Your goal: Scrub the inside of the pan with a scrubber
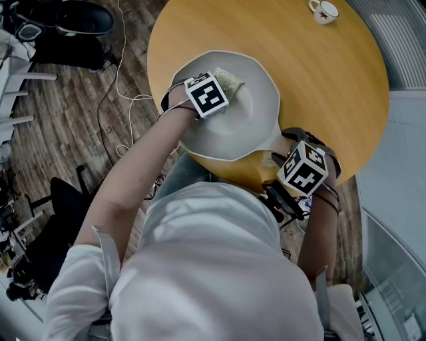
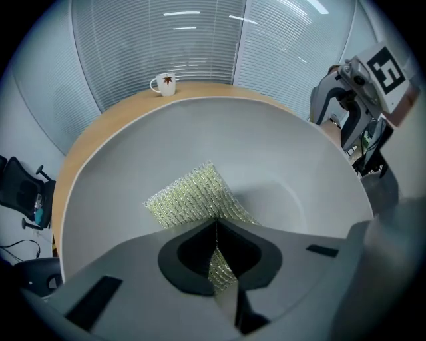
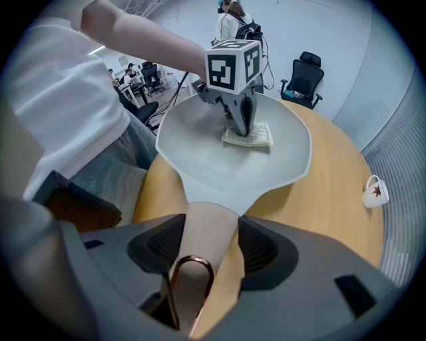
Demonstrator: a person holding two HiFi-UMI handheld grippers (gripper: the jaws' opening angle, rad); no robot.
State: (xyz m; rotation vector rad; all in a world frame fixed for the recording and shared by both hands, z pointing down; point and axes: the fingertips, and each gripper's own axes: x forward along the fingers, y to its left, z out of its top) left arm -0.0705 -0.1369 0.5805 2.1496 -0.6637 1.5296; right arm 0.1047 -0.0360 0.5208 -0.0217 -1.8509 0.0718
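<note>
A pale grey pan lies on the round wooden table, its handle pointing at me. My left gripper reaches into the pan and is shut on a yellow-green mesh scrubber. In the left gripper view the scrubber lies flat against the pan's inner wall, one corner pinched in the left gripper. My right gripper is shut on the pan's tan handle, which ends in a copper loop. In the right gripper view the left gripper presses the scrubber onto the pan's floor.
A white cup with a red mark stands at the table's far edge, well away from the pan. Black office chairs and cables occupy the wooden floor to the left. Slatted blinds line the wall behind the table.
</note>
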